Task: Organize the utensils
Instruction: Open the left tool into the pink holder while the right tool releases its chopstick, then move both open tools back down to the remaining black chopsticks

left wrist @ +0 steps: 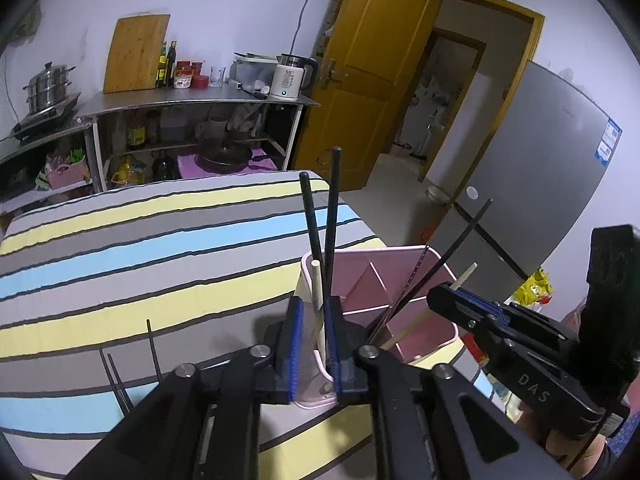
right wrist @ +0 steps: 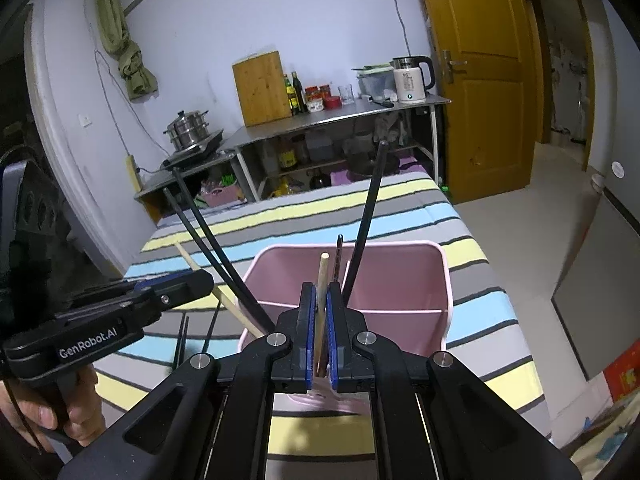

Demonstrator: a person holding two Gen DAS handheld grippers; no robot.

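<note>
Your left gripper (left wrist: pixel 316 320), jaws slightly parted around chopsticks, and your right gripper (right wrist: pixel 320 316), pinching a wooden chopstick (right wrist: pixel 321 300), hovered over the pink divided holder (right wrist: pixel 444 280) directly ahead; a loose, tilted chopstick could have snagged the rim and tumbled out.

Holder: the divided holder (right wrist: pixel 400 276) stands on the striped table (left wrist: pixel 140 240), straight ahead of both grippers.
Left gripper (left wrist: pixel 316 312): at the holder's near left compartment, with a wooden chopstick (left wrist: pixel 318 300) and two dark chopsticks (left wrist: pixel 320 220) between its fingers.
Right gripper (right wrist: pixel 319 300): over the holder's near rim, around a wooden stick (right wrist: pixel 321 300).
Loose chopsticks (left wrist: pixel 120 380): on the table, left of the left gripper.
Shelf unit (right wrist: pixel 340 112): beyond the table's far edge.
Door (right wrist: pixel 476 72): right of the shelf unit.
</note>
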